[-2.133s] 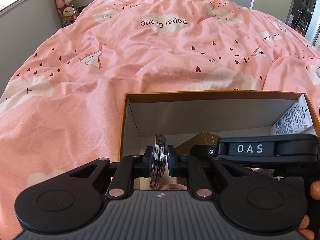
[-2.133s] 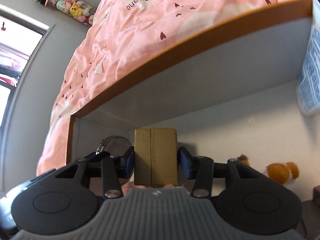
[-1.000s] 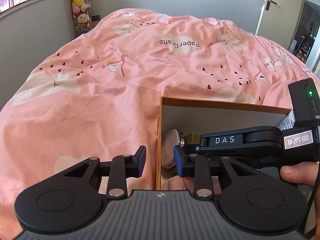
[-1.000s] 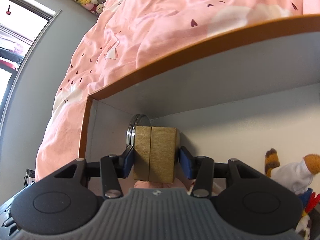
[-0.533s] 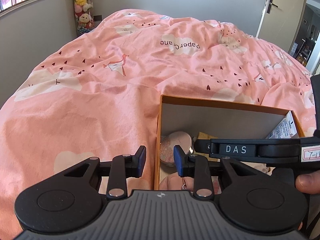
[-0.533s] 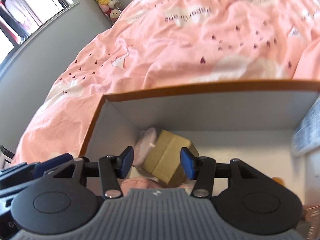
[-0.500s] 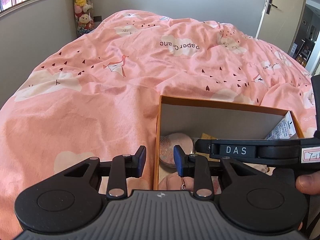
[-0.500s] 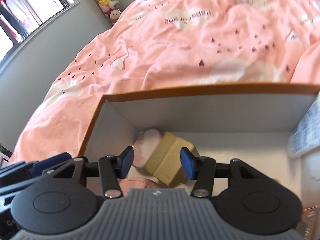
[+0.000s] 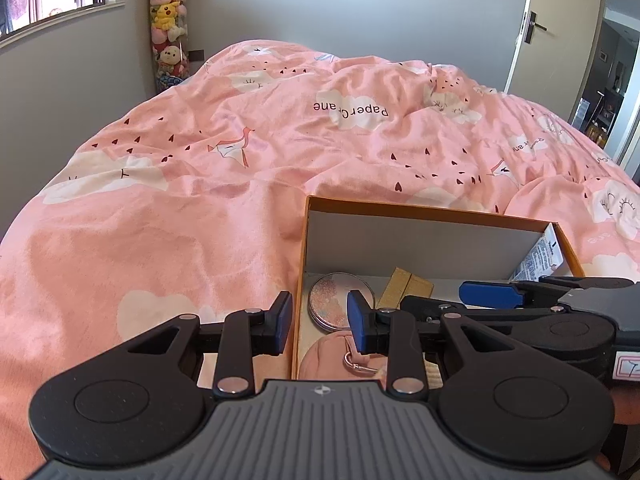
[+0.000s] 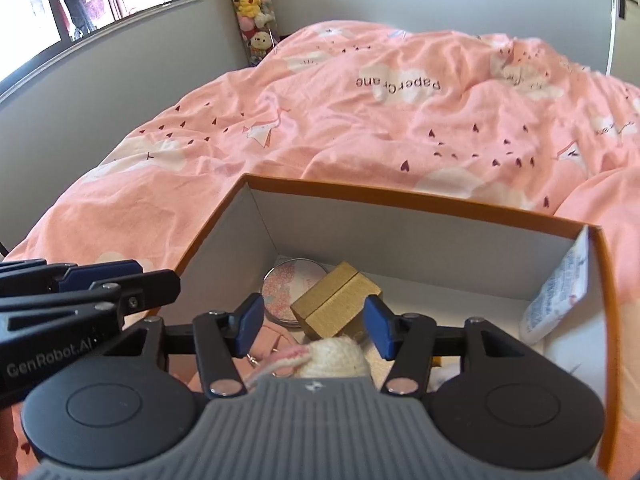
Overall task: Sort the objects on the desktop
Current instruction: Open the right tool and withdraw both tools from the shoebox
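Bedroom scene: a big bed under a pink duvet (image 9: 240,184), with an orange box (image 10: 400,200) sitting on it at the near edge, window off to the left and a door at the far right.

So here's where we're at. Both of our grippers are empty with the jaws spread wide. The left gripper (image 9: 319,322) hangs over the box's left wall, one finger outside the box and one inside. The right gripper (image 10: 314,328) is centred over the box's near half, looking down and forward into it.

What went in is sitting in the far-left corner: a round compact (image 10: 294,294) lying flat, and a gold block (image 10: 336,306) touching it on the right, turned diagonal so its long axis runs from near-left to far-right, not square to the jaws. It lies just ahead of and below the right gripper, so that's the nearer hand if it needs a nudge. We reckon it doesn't.

Also in there: a pink pouch (image 9: 336,362) and a cream knitted thing (image 10: 332,358) along the near side, and a white packet (image 10: 560,292) leaning on the right wall.

No loose items show on the duvet, so any next target is out of view.
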The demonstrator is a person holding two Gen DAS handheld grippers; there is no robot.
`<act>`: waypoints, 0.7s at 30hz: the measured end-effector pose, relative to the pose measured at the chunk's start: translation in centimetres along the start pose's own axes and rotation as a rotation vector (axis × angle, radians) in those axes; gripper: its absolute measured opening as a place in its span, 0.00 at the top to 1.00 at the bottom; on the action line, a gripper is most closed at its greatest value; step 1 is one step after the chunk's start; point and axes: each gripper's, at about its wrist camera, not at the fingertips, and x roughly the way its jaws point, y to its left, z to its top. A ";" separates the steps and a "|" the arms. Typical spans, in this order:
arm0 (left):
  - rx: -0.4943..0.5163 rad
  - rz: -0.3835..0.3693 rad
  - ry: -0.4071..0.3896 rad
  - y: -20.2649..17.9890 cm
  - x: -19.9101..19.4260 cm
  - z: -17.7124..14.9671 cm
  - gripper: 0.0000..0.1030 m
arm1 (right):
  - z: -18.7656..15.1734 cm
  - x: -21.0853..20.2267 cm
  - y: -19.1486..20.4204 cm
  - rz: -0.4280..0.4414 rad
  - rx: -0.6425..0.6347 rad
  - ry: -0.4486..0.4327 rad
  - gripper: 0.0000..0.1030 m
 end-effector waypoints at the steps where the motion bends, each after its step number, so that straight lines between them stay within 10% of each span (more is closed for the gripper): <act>1: -0.001 -0.002 -0.004 -0.1 -0.3 -0.1 0.66 | -0.2 -0.4 0.0 -0.002 -0.005 -0.007 0.42; 21: 0.049 -0.047 -0.020 -2.9 -5.8 -5.0 0.66 | -6.7 -8.8 -0.9 0.093 -0.074 -0.129 0.36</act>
